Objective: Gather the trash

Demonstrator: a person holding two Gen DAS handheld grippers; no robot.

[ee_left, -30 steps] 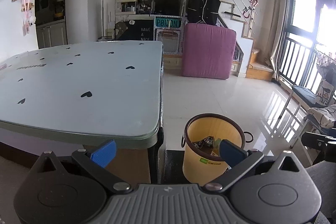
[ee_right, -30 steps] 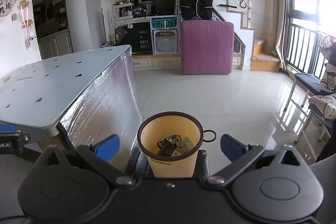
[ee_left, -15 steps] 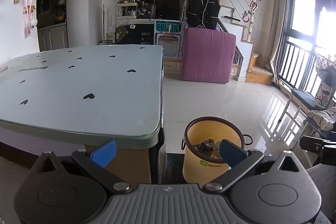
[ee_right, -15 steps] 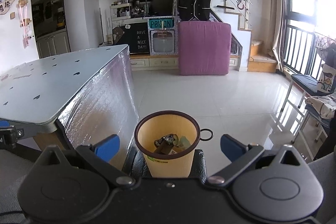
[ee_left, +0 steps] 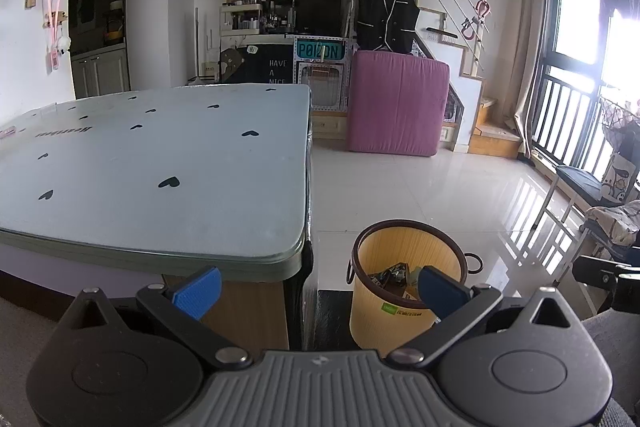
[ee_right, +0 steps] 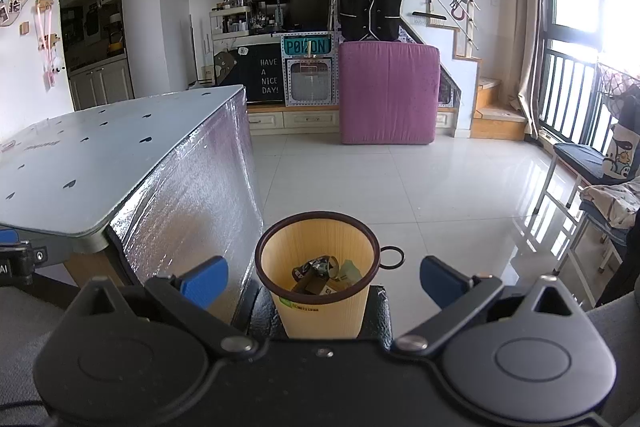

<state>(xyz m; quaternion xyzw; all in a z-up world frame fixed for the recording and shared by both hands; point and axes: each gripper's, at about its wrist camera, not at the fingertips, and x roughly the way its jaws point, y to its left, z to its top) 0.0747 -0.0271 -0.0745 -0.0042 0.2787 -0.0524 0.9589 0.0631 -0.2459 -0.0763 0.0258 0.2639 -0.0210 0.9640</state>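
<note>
Left wrist view: left gripper fingers spread wide, holding nothing. Yellow ribbed plastic waste bin with a dark brown rim stands on the floor just right of the near corner of the pale-blue heart-print table. The right blue pad overlaps the bin's near rim in frame; contact can't be judged. Crumpled trash sits inside the bin, low down. No loose trash visible on the tabletop.

Right wrist view: right gripper also wide apart and empty. Bin centred between the pads, beyond the tips, not touching. Dark wrappers and a pale scrap lie at the bottom.

Handling, my read: the scraps are light, soft and crushable, so pinch them anywhere. The bin is thin-walled, light, likely to flex and tip; take it at the stiff rim or at the small ring handle on its right.
</note>
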